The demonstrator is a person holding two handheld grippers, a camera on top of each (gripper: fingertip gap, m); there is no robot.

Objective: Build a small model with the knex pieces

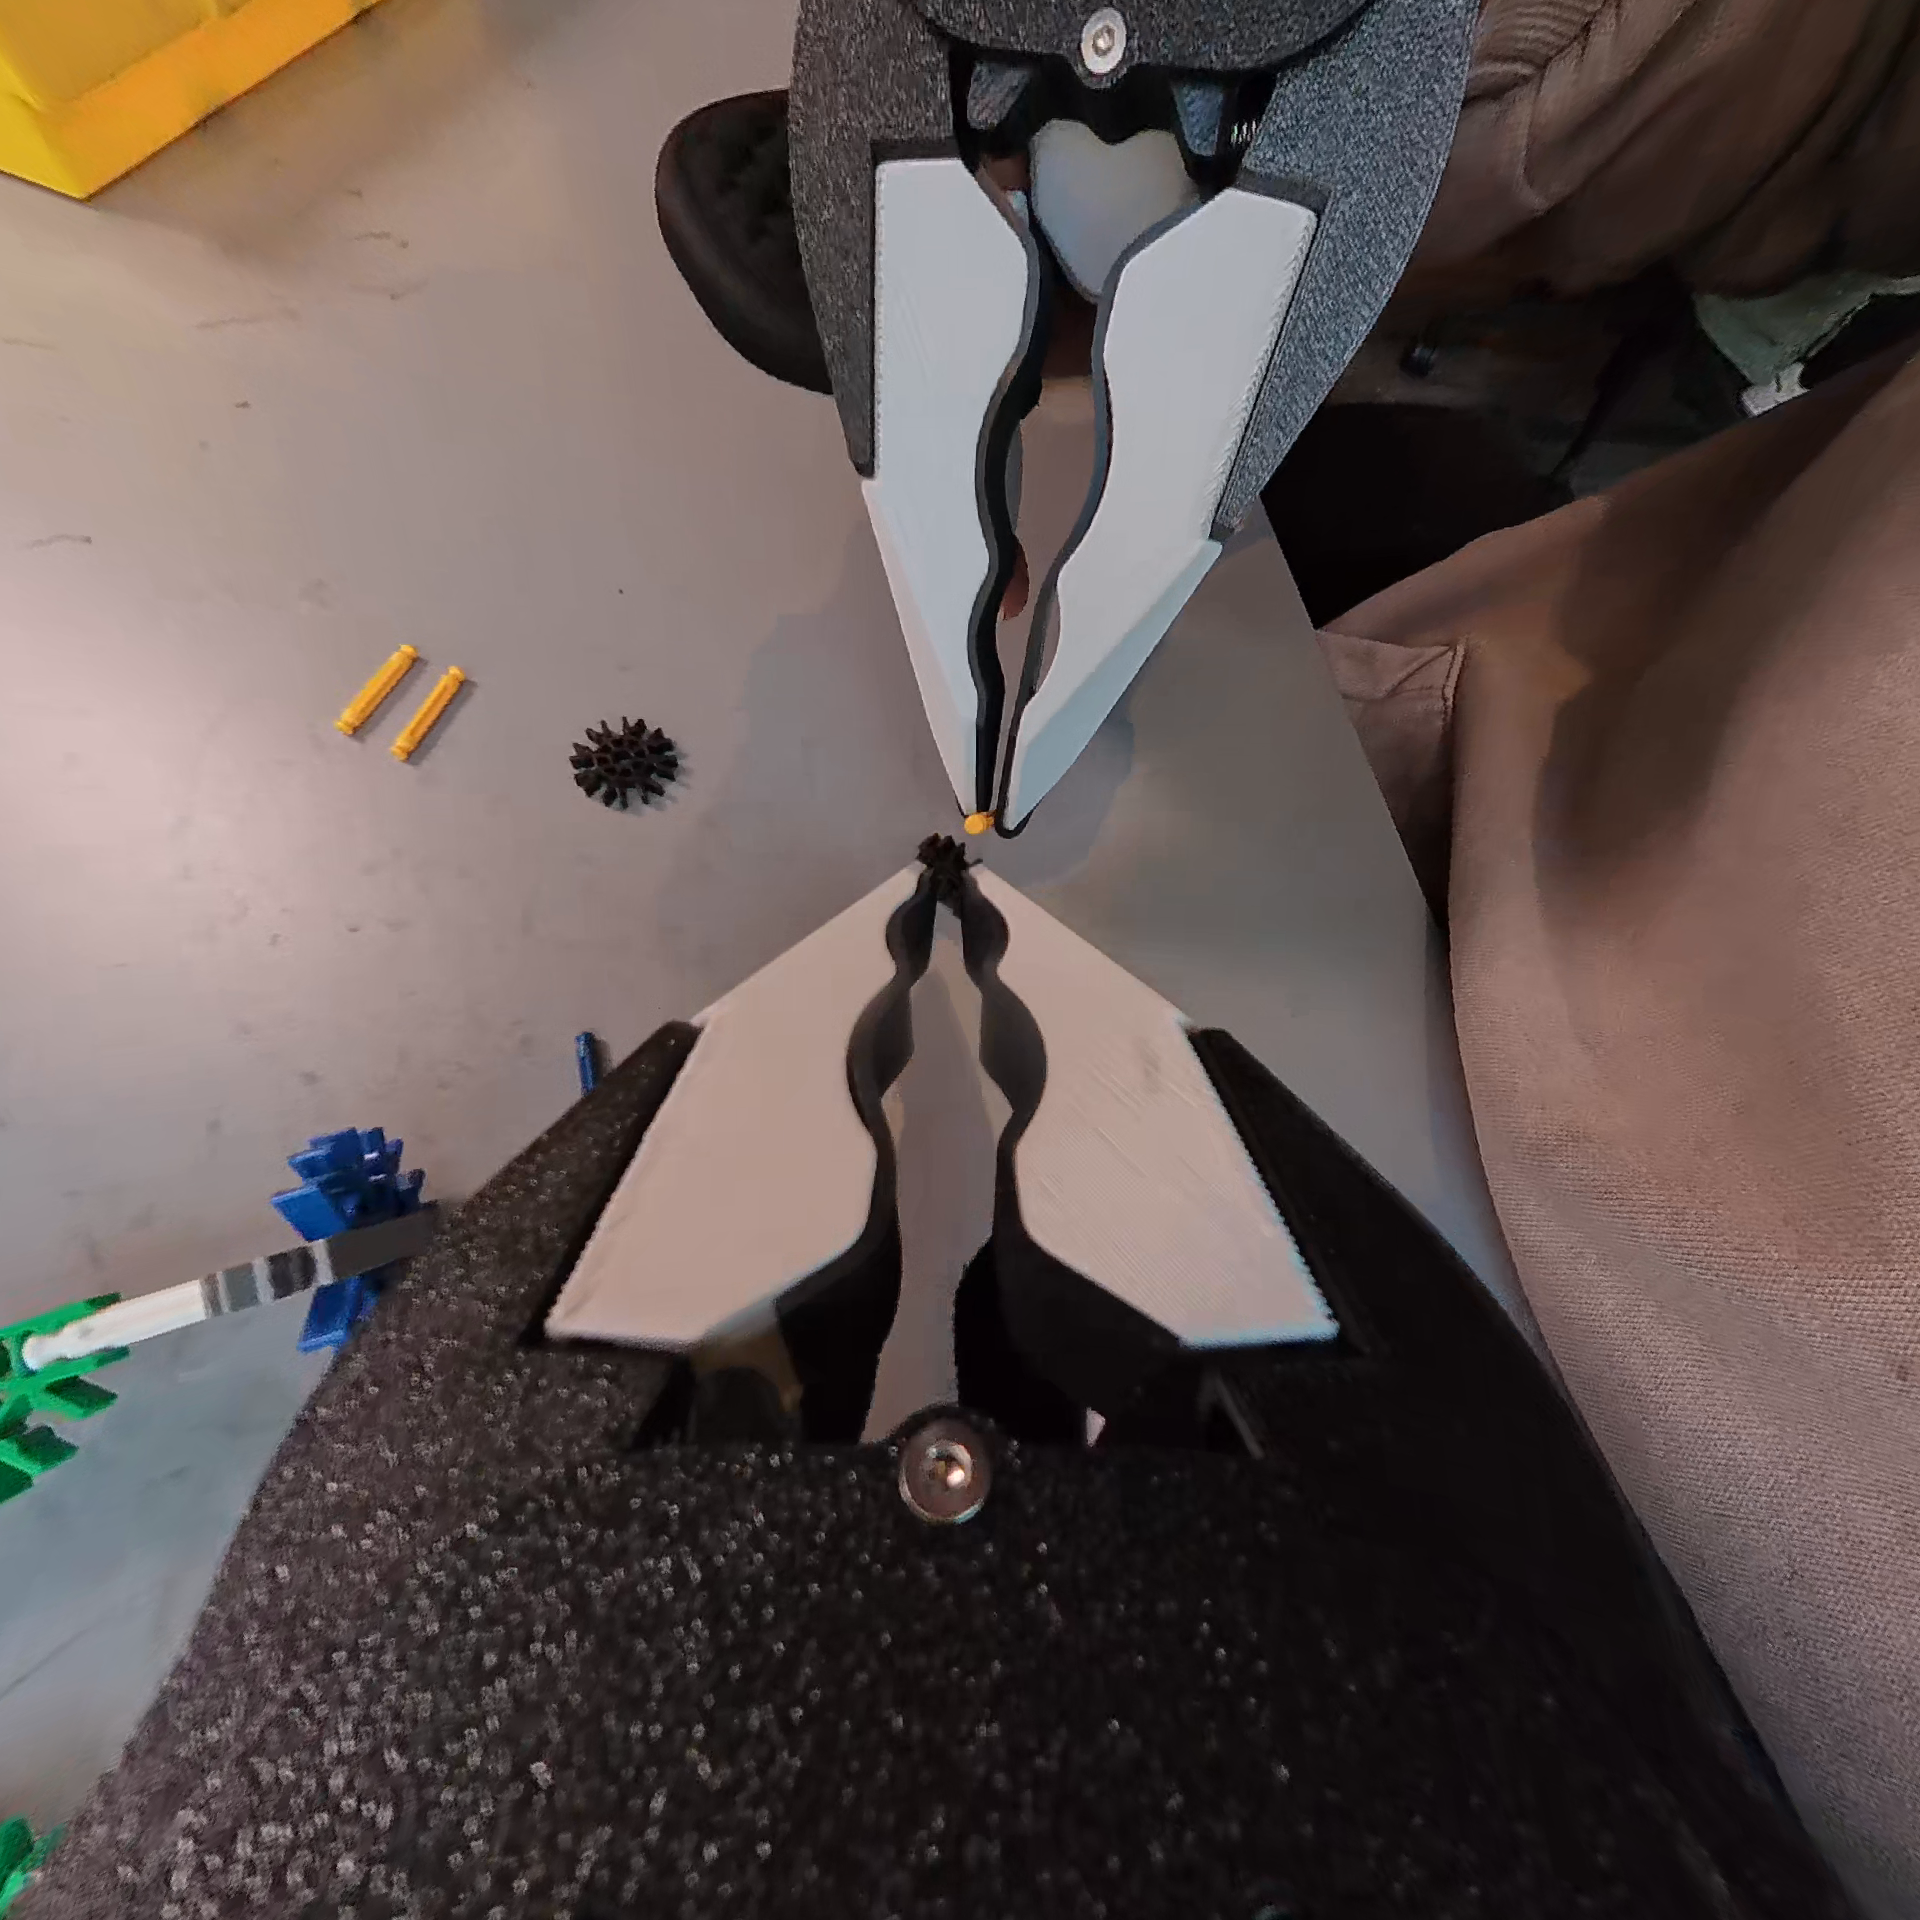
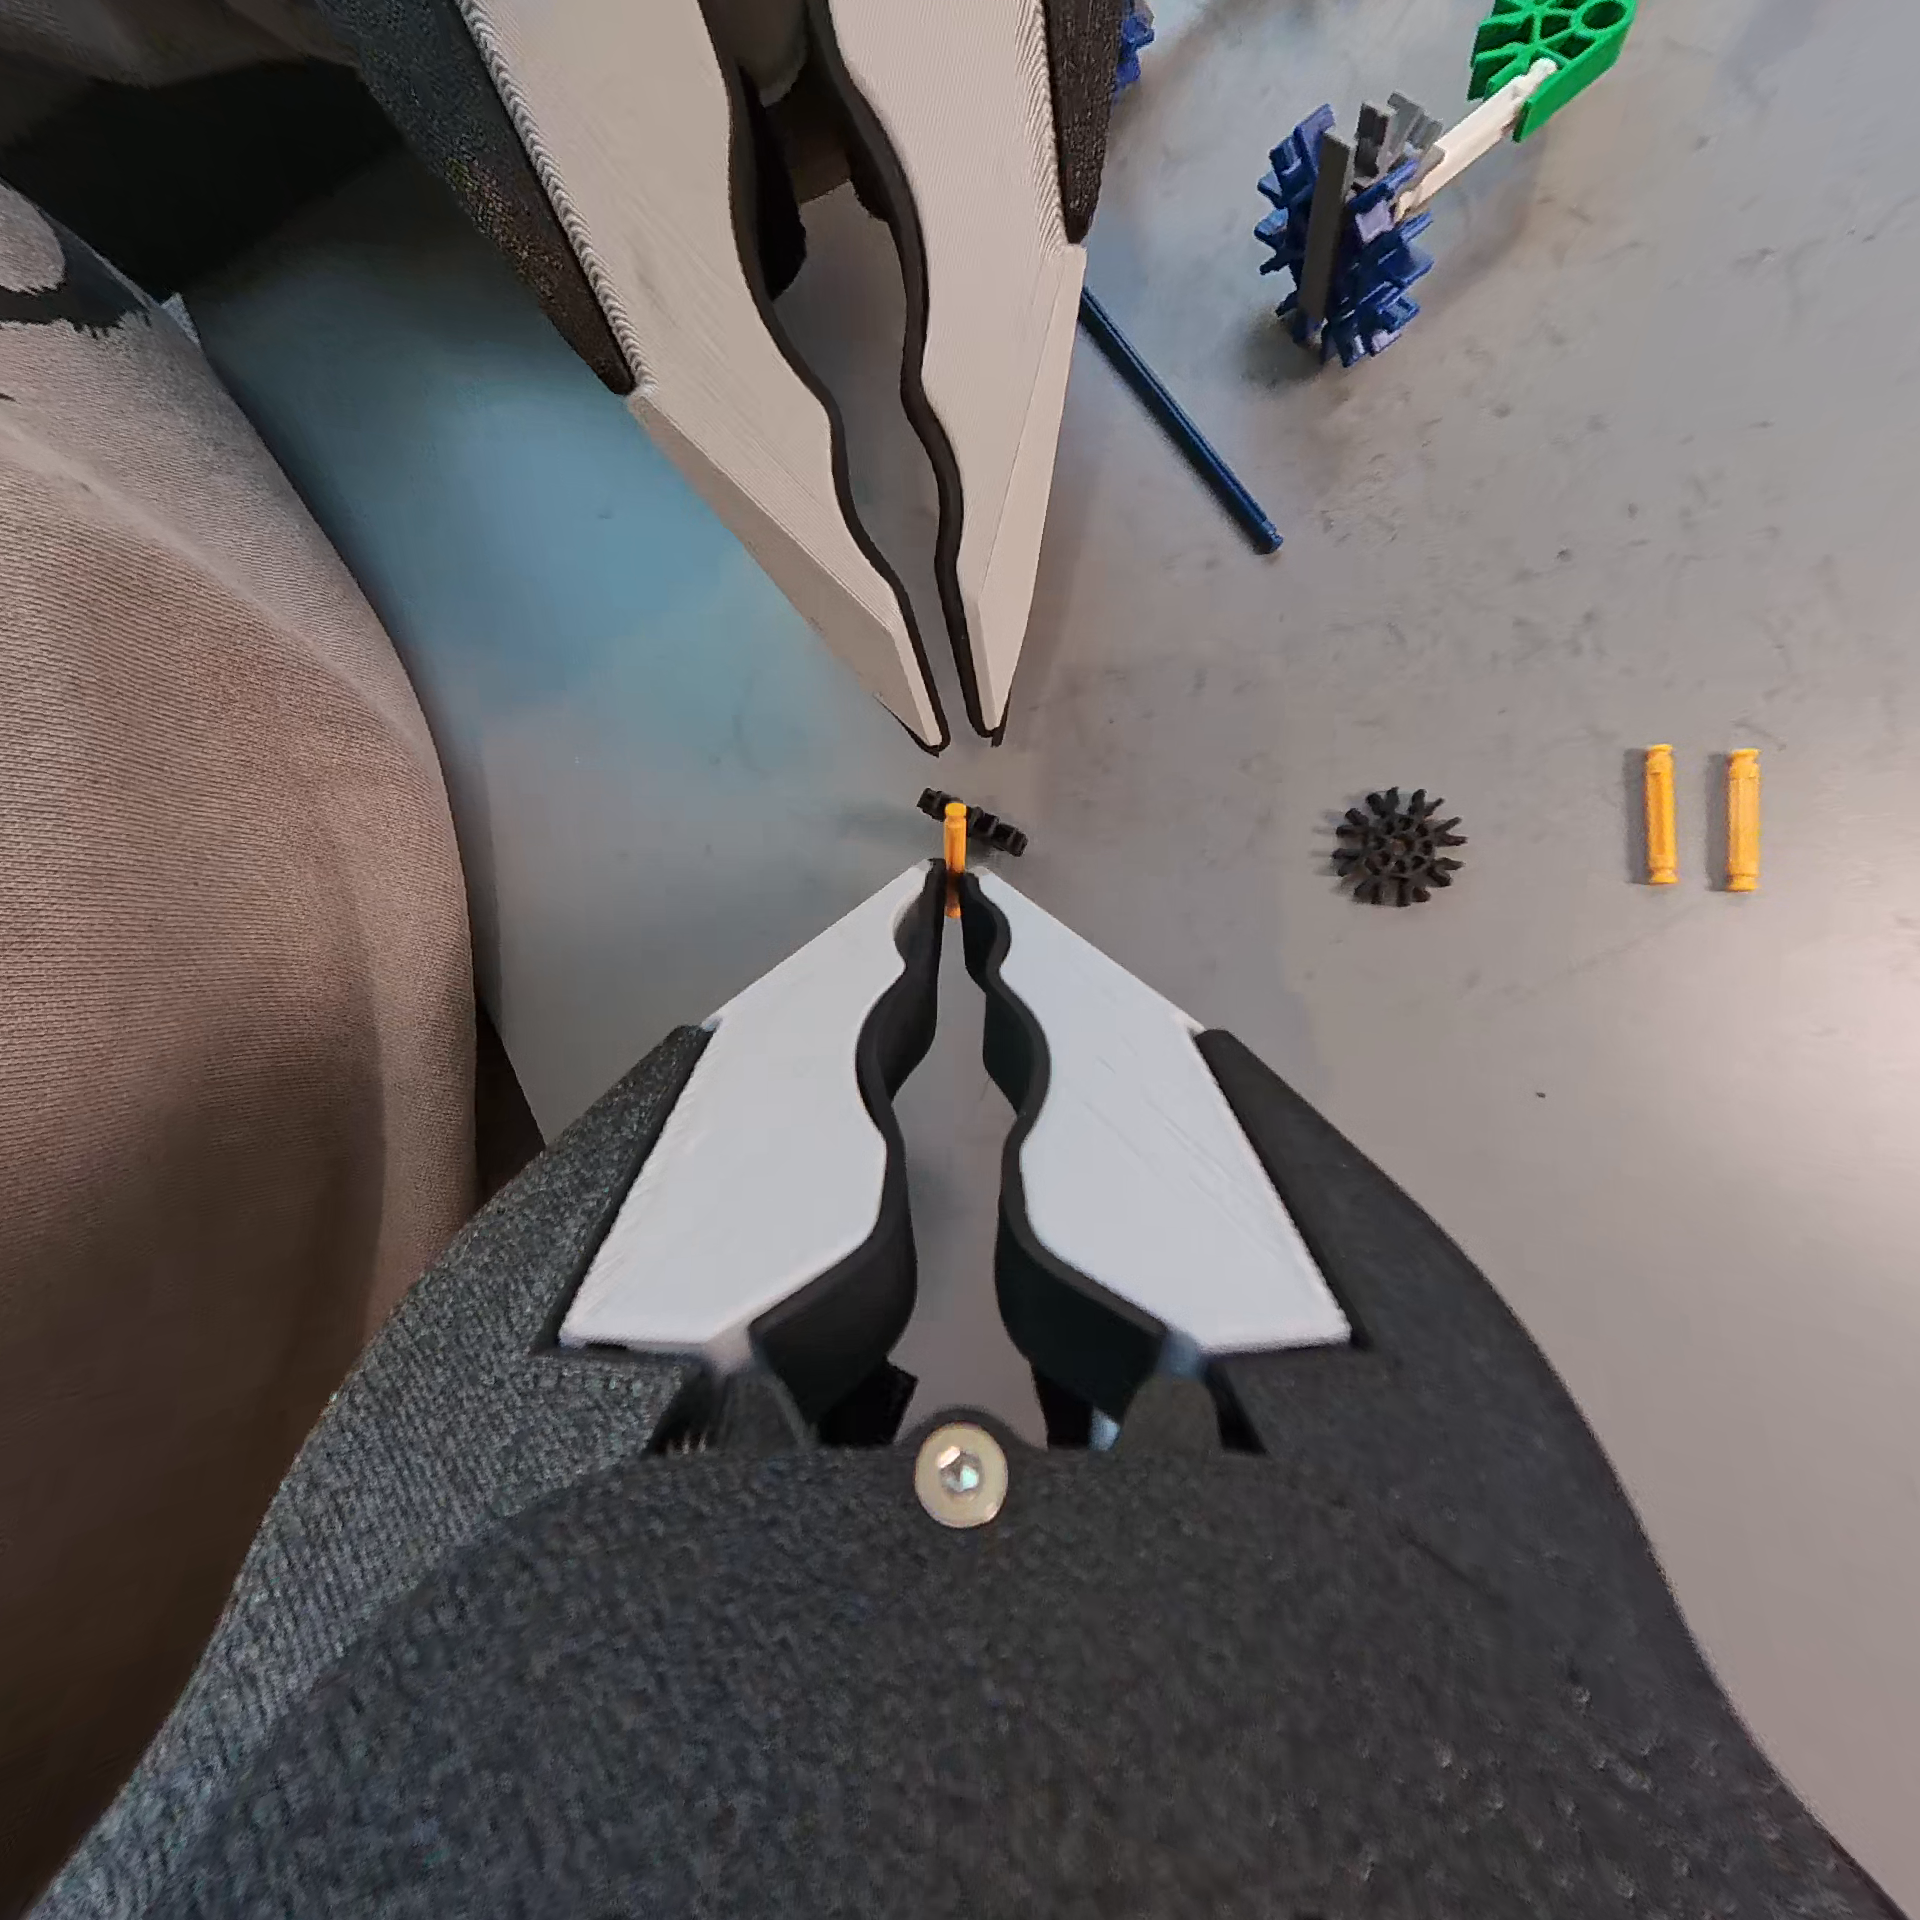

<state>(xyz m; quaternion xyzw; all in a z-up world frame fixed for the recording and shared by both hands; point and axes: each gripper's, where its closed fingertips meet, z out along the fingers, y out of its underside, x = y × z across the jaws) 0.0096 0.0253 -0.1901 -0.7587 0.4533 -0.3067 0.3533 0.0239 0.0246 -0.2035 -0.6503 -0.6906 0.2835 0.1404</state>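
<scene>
Tongs of the left hand (image 1: 943,883) pinch a small black toothed connector (image 1: 943,854) by its rim, while the right tongs (image 2: 951,878) pinch a short orange rod (image 2: 954,847) tip-first against it, above the grey counter (image 2: 1558,1143). Both pieces look light, stiff and smooth plastic, best gripped at mid-shaft and across the rim. At three o'clock in the right wrist view lie a spare connector (image 2: 1397,844) and two orange rods (image 2: 1704,818).

place: workbench or lab-type desk, exact kind unclear | surface: plain grey table (image 2: 1558,1143), scuffed | on it: loose construction-toy parts, yellow rods (image 2: 1704,819), black gear (image 2: 1397,846), blue rod (image 2: 1179,416), blue-green assembly (image 2: 1351,239) | edge: yellow bin (image 1: 135,83), office chair base (image 1: 727,229)
</scene>
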